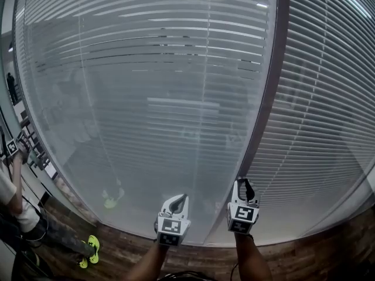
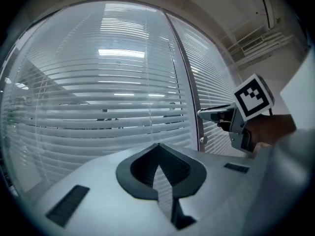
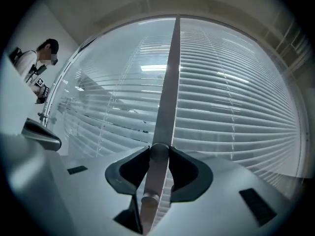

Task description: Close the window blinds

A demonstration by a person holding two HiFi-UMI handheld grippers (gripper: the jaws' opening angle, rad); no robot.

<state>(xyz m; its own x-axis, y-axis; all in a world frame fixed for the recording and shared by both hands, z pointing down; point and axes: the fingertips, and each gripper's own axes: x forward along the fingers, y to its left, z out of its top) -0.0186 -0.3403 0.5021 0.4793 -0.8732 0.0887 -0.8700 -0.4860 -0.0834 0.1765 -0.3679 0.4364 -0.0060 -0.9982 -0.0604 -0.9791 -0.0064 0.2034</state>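
Horizontal slat blinds cover two panes: the left blind (image 1: 152,98) has slats tilted so I see through, and the right blind (image 1: 328,98) looks whiter. A dark upright frame (image 1: 263,98) divides them. My right gripper (image 1: 245,185) points level at the foot of that frame. In the right gripper view its jaws (image 3: 158,150) press on both sides of a grey round wand (image 3: 153,181), whose lower end hangs just below them. My left gripper (image 1: 178,199) hovers beside it to the left, jaw tips together (image 2: 158,145), holding nothing. The right gripper (image 2: 209,114) shows there too.
A person (image 1: 17,204) with bright yellow shoes stands at the far left by the wall and also appears as a person (image 3: 37,63) in the right gripper view. Brown wooden flooring (image 1: 304,256) runs under the window. Ceiling lights reflect in the glass.
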